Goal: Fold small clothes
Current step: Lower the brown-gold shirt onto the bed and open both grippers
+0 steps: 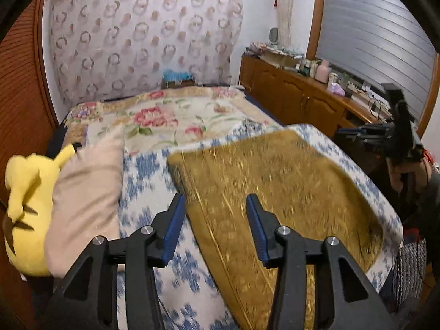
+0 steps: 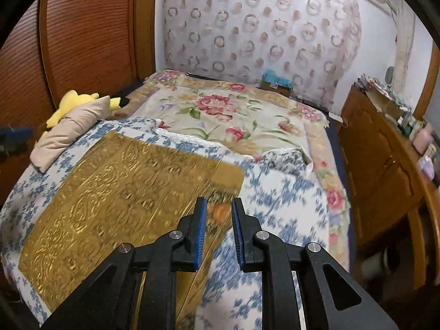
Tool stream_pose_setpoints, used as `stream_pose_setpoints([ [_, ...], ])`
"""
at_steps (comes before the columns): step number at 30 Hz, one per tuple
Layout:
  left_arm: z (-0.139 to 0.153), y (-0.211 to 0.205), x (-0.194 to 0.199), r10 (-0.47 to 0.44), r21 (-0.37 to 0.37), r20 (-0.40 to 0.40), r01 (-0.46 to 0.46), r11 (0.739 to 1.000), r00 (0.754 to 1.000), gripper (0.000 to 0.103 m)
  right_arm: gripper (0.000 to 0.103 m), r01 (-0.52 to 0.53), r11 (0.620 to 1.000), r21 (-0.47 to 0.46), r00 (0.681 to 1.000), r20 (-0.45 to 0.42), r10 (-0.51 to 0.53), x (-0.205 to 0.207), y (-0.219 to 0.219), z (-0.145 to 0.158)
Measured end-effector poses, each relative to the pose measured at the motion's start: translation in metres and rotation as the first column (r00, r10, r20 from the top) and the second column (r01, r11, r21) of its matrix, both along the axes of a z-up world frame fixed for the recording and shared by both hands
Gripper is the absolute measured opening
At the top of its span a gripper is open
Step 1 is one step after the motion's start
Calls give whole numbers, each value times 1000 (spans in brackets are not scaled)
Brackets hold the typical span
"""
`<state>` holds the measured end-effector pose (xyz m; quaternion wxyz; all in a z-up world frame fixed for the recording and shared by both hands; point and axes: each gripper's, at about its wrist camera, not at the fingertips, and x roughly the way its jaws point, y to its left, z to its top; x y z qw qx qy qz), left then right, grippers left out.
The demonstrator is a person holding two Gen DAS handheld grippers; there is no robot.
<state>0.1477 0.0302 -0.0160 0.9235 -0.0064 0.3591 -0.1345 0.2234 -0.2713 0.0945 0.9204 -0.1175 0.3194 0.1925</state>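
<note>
Nearby, yellow plush toy (image 1: pixel 23 206) beside beige cushion (image 1: pixel 85 209)

The shiny gold patterned cloth (image 2: pixel 118 192) lies on a soft blue-and-white cotton blanket (image 2: pixel 280 192); the brown wooden cabinet (image 2: pixel 385 170) looks smooth.

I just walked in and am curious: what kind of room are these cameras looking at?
A bedroom in a home, most likely. A bed with a floral bedspread fills the middle, a yellow plush toy lies beside a beige pillow, and a wooden dresser cluttered with bottles lines one wall.
</note>
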Motion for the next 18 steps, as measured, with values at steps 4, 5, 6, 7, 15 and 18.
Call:
stream_pose_setpoints([
  [4, -23, -3, -23, -8, -5, -32, 8, 1000, 999, 60, 20, -50, 996, 73, 999, 11, 49, -46, 0, -3],
  [5, -30, -4, -29, -12, -8, -46, 12, 1000, 999, 63, 28, -55, 995, 81, 998, 10, 55, -57, 2, -18],
  [6, -36, -4, -36, -15, -1, -54, 15, 1000, 998, 65, 33, -59, 994, 89, 998, 14, 58, -66, -5, -24],
  [7, -39, -5, -40, -15, 3, -58, 15, 1000, 998, 65, 42, -68, 993, 101, 998, 14, 67, -75, -9, -28],
  [15, -67, -14, -77, -26, -17, -116, 24, 1000, 993, 65, 48, -76, 988, 132, 996, -28, 81, -116, -38, -66],
  [18, -74, -18, -89, -23, -24, -135, 20, 1000, 991, 65, 48, -71, 990, 122, 996, -44, 77, -127, -40, -70],
])
